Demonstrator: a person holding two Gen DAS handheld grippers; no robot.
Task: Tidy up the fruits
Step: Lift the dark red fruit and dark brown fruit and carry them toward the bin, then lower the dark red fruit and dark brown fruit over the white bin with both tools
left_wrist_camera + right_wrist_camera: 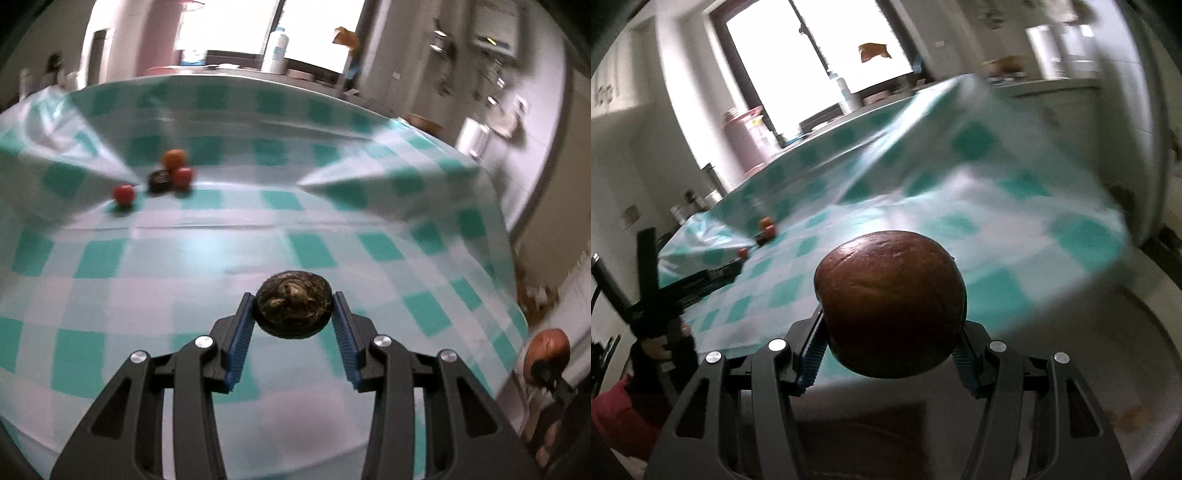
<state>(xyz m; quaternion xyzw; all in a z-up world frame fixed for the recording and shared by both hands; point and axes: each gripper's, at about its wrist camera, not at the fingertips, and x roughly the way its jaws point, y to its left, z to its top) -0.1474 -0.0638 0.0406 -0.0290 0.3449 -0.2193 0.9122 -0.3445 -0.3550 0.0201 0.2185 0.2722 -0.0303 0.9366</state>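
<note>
Brown fruit (pixel 890 302) hides the right claw (pixel 892 354) pads' tips.

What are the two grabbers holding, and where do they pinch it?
The left gripper pinches a dark wrinkled fruit by its two sides. The right gripper squeezes a big brown round fruit by its lower sides.

— Left tongs (pixel 293 308)?
— Blue pads clamped on a dark wrinkled fruit (pixel 292 308), lower centre of frame.
— Right tongs (pixel 890 332)?
— Closed around a round brown fruit (pixel 890 302), angled downward.
</note>
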